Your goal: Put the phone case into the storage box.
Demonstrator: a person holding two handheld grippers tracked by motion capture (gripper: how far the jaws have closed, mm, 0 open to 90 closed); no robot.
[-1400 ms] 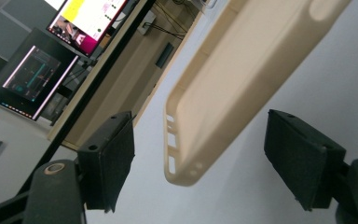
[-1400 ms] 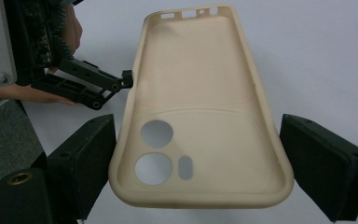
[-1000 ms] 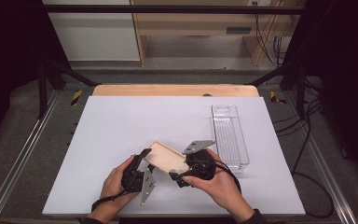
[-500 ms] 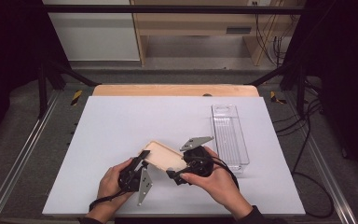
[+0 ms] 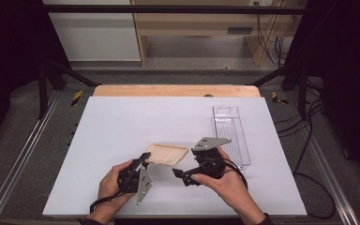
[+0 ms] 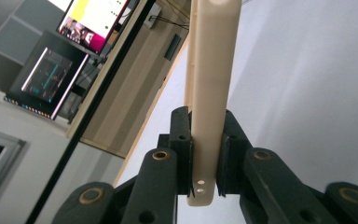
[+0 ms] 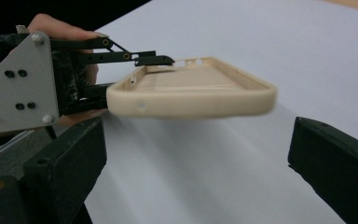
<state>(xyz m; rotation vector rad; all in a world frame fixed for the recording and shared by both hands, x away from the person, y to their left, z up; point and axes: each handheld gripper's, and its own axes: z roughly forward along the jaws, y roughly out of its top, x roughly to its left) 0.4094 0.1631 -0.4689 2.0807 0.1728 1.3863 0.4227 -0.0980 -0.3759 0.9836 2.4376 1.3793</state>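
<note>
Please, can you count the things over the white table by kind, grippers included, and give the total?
Beige phone case: 1
Clear plastic tray: 1
Hand-held grippers: 2, the left gripper and the right gripper
Total: 4

High view overhead, facing forward-down; both gripper views close, sharing beige tray (image 7: 191,93).

You work at a white table (image 5: 122,122) with a wooden edge (image 5: 176,90) at its far side. Behind it stand a pale wooden bench (image 5: 201,23) and a white wall panel (image 5: 93,33). Grey floor (image 5: 23,140) lies around.
</note>
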